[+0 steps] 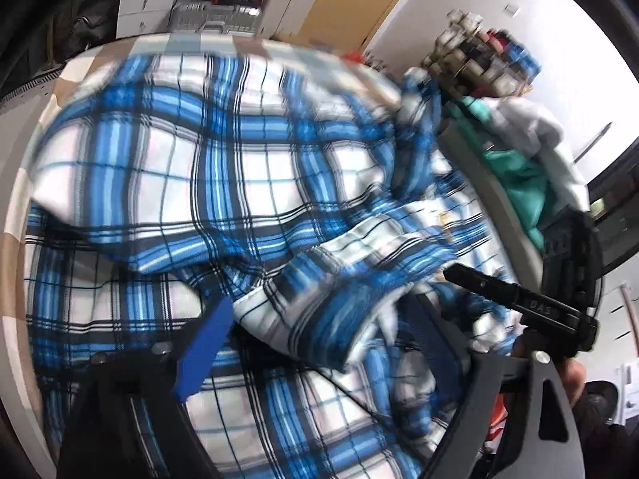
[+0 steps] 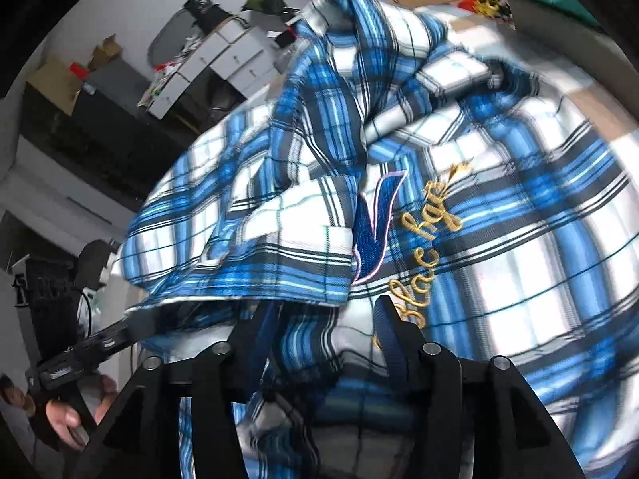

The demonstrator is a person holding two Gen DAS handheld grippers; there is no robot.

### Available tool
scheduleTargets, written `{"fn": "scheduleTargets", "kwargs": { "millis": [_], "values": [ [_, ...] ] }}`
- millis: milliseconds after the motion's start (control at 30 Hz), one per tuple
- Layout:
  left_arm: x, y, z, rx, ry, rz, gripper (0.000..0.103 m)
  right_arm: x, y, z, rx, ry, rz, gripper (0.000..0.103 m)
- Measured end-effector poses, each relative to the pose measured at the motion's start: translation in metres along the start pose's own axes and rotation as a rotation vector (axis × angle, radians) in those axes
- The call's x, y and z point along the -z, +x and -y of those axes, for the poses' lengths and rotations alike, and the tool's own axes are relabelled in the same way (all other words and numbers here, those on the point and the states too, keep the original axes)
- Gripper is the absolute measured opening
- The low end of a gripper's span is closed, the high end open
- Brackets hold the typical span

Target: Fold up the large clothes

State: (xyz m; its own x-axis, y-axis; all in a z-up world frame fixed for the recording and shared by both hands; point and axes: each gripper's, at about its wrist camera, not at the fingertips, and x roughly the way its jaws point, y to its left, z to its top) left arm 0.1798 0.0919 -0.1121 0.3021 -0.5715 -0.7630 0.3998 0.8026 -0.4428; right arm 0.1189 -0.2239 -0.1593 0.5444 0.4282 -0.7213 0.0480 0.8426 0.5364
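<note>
The plaid shirt is spread on the table, bunched toward three o'clock. Both grippers, left and right, are held open above it, seemingly released for regrasping.

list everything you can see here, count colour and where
shirt: 1, blue and white plaid, gold lettering, spread rumpled on the surface under both grippers
clothes pile: 1, teal, white and mixed, far right in left view
drawers: 1 unit, white, background
suitcase: 1, silver, beside drawers
boxes: a few, brown, on a dark shelf
left gripper: 1, black, blue pad, jaws open over shirt
right gripper: 1, black, jaws open, shirt fabric between
hand: 1, on left gripper's handle
</note>
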Motion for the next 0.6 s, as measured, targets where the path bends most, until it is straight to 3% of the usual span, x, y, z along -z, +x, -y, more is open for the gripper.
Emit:
{"fn": "scheduleTargets", "kwargs": {
  "millis": [33,200,267,300,400,500,567,600],
  "values": [
    [0.003,-0.005,0.0,0.018,-0.006,0.005,0.086,-0.002,-0.01,-0.003,-0.017,-0.028,0.002,0.061],
    [-0.019,-0.045,-0.001,0.09,-0.018,0.031,0.088,-0.033,-0.065,-0.016,-0.047,-0.109,0.104,0.067],
    [-0.035,-0.051,-0.003,0.041,0.002,0.055,0.091,-0.061,-0.077,-0.029,-0.04,-0.109,0.181,0.084],
    [-0.045,-0.053,-0.008,0.003,0.006,0.079,0.091,-0.068,-0.079,-0.033,-0.021,-0.117,0.204,0.088],
    [-0.074,-0.045,-0.028,-0.044,-0.049,0.116,0.091,-0.125,-0.049,-0.06,0.12,-0.193,0.186,0.089],
    [-0.089,-0.022,-0.053,-0.061,-0.123,0.097,0.091,-0.162,0.006,-0.074,0.166,-0.198,0.089,0.084],
    [-0.1,0.0,-0.069,-0.103,-0.167,0.066,0.091,-0.185,0.048,-0.072,0.19,-0.14,0.001,0.052],
    [-0.101,0.006,-0.076,-0.09,-0.187,0.058,0.091,-0.192,0.062,-0.068,0.217,-0.121,-0.022,0.047]
  ]
}}
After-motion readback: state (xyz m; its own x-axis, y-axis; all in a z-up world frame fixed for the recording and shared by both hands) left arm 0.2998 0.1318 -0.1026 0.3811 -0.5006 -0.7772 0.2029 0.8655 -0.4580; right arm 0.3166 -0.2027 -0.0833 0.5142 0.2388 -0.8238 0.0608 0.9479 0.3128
